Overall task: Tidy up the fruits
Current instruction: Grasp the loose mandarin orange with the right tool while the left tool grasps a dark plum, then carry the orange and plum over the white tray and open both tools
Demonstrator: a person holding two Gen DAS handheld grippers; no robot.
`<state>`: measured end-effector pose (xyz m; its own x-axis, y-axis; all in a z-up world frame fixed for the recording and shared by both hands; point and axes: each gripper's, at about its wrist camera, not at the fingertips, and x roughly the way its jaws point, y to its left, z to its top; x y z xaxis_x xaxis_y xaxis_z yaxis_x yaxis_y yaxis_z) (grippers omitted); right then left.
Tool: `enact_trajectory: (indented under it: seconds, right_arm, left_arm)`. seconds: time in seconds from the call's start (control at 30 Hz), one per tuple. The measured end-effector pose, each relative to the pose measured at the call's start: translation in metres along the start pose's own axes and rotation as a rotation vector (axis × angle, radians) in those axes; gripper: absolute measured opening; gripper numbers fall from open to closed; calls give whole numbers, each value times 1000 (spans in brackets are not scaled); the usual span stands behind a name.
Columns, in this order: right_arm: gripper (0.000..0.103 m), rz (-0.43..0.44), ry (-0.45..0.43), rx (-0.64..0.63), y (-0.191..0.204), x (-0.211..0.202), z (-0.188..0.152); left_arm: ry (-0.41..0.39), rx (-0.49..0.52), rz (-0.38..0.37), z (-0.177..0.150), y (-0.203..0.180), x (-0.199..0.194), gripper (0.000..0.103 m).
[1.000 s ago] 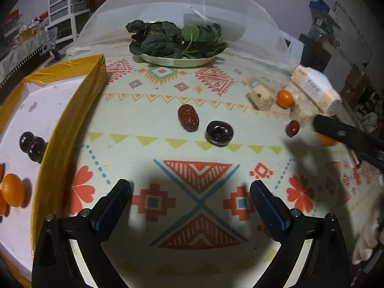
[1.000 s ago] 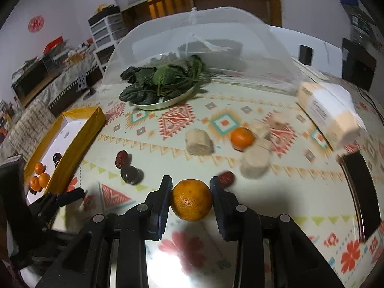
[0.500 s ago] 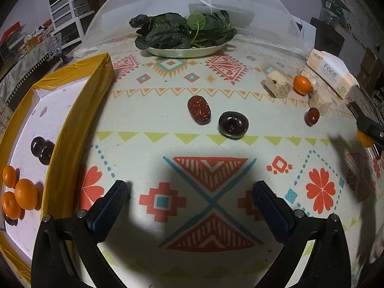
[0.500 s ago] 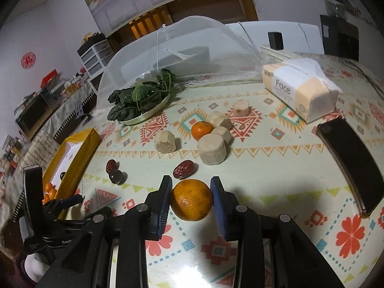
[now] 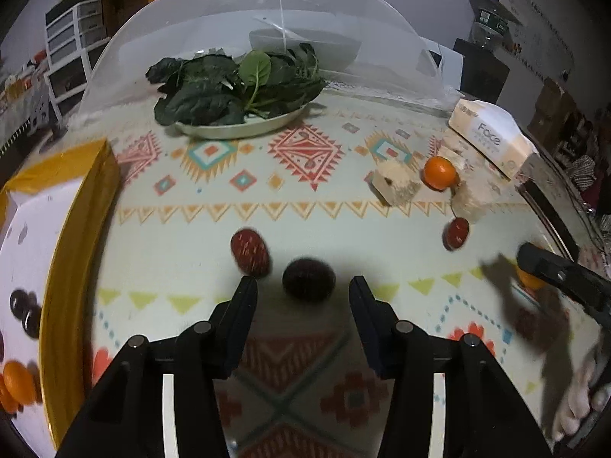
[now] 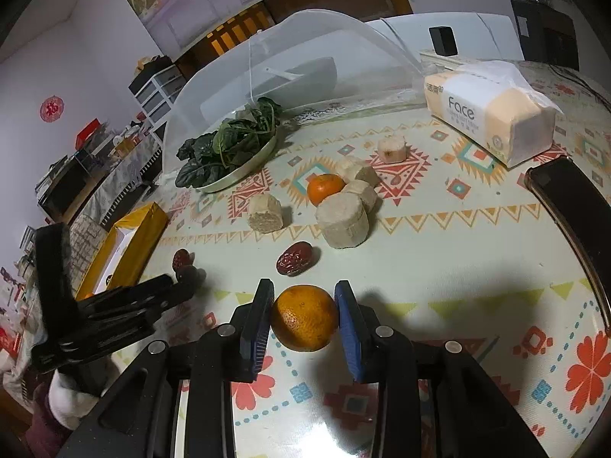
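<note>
My left gripper [image 5: 303, 290] is open, its jaws on either side of a dark plum [image 5: 308, 279] on the patterned tablecloth. A red date [image 5: 250, 252] lies just left of the plum. My right gripper [image 6: 305, 299] is shut on an orange [image 6: 304, 317], held above the cloth. Another red date [image 6: 294, 263] lies just ahead of it. A small orange [image 6: 325, 188] sits among beige cut chunks [image 6: 341, 219]. The yellow-rimmed box [image 5: 65, 229] at the left holds dark plums [image 5: 25, 307] and oranges [image 5: 17, 381].
A plate of spinach [image 5: 236, 87] stands at the back before a mesh food cover [image 5: 275, 26]. A tissue pack [image 6: 492, 108] and a dark phone [image 6: 569, 206] lie at the right. A third date [image 5: 456, 231] lies near the chunks.
My left gripper has moved forward and narrowed around the dark plum. My right gripper has lifted back with the orange still held in it.
</note>
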<state>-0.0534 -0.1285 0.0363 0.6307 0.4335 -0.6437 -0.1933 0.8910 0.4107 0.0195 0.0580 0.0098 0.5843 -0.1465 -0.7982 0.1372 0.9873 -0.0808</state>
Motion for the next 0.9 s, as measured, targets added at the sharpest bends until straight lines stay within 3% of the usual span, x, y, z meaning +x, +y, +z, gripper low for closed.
enact_trajectory:
  seconds: [0.13,0.17,0.2,0.23,0.37,0.5,0.7,0.9]
  right_arm:
    - [36,3,12,-6,1,3,-1]
    - [36,1,15,-8,2,4,-2]
    - [36,-2,18,-12,3,6,-2]
    - [36,-5,19,-15,3,6,-3]
    - [36,-11,30,-18,4,10,-4]
    - [36,-1,30,-14,7,8,-4]
    - [36,123,49,24,29,2,-5]
    - [36,224,87,0,82,9,-9]
  left_arm:
    - [-8,9,31,7,-2,10,49]
    - [-7,18,39,7,-4,10,46]
    - [-10,28,49,7,-6,10,29]
    - [-15,43,47,5,-9,8,25]
    - [-22,64,79,-1,-15,2,24]
    - [-37,24,24,-12,-8,-22,24]
    - [-92,-89,-47,-33,24,-73,24]
    - [-163,-222,-39,-58,80,-123,24]
